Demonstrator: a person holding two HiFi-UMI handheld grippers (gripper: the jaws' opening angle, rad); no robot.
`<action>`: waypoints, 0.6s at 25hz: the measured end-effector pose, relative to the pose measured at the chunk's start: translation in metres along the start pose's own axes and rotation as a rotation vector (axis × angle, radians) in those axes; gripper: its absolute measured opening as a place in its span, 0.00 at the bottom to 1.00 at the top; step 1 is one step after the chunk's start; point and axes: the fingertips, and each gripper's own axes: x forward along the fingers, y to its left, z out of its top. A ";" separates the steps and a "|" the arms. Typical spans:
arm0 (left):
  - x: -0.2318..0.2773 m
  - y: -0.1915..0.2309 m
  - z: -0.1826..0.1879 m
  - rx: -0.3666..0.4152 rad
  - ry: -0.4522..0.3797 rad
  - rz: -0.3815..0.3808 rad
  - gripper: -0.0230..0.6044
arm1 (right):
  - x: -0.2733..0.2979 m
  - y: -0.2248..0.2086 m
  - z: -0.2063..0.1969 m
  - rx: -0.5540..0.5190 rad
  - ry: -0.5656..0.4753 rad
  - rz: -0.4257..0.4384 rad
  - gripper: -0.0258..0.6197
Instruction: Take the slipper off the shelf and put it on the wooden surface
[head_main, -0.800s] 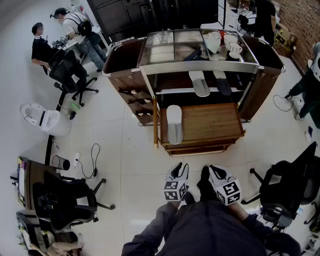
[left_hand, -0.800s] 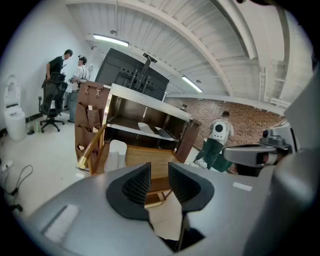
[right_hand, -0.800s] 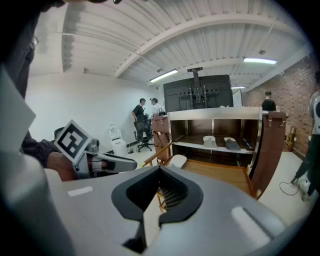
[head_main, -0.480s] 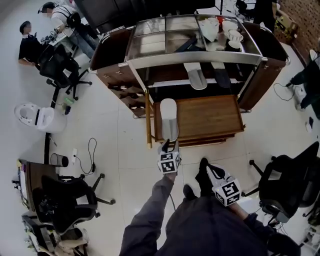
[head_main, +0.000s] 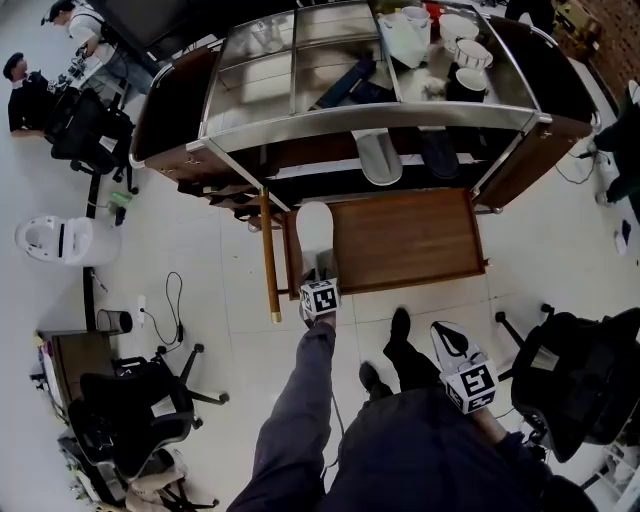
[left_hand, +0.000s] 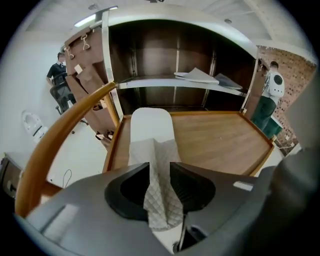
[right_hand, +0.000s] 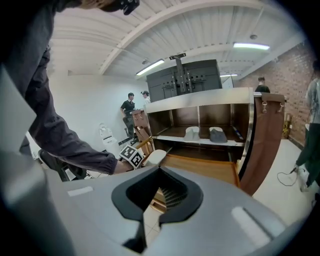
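Head view / slipper: the white slipper (head_main: 314, 232) lies flat along the left edge of the wooden surface (head_main: 410, 240), its near end by the front-left corner. It is already off the shelf (head_main: 330, 171).
Head view / left gripper: the left gripper (head_main: 319, 275) reaches over the front edge onto the slipper's near end.
Head view / right gripper: the right gripper (head_main: 445, 335) is held back by the person's legs, well apart from the wood.
Head view / shelf: a second white slipper (head_main: 377, 158) and a dark slipper (head_main: 437, 155) lie side by side on it.
Left gripper view / grip: the jaws are clamped on the slipper's quilted upper, with fabric bunched between them. The sole rests on the wood, and the wooden rail (left_hand: 60, 130) runs just beside on the left.
Left gripper view / technique (judgement): this looks like a re-seat of the slipper.
- Keep the pinch on the upper only.
- Lift little, or slide the slipper.
- Move it inward from the left edge, clear of the rail.
- Let go only once the sole sits flat.

Right gripper view / jaws: they are together with nothing between them. The view looks toward the person's sleeve (right_hand: 60, 135) and the slipper.
Change / earliest frame: both grippers sat by the person's feet, and the slipper lay untouched at the same left edge.
Change / middle frame: the left gripper was just short of the front edge, and it is now on the slipper. The right gripper has barely shifted.
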 end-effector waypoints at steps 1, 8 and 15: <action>0.008 0.003 -0.002 -0.002 0.016 0.009 0.25 | 0.003 -0.009 0.002 0.009 0.002 -0.004 0.04; 0.001 0.004 0.021 -0.052 -0.053 0.026 0.08 | 0.018 -0.057 0.009 0.039 0.014 0.008 0.04; -0.077 -0.019 0.123 -0.123 -0.255 -0.110 0.08 | 0.047 -0.063 0.034 0.043 -0.036 0.088 0.04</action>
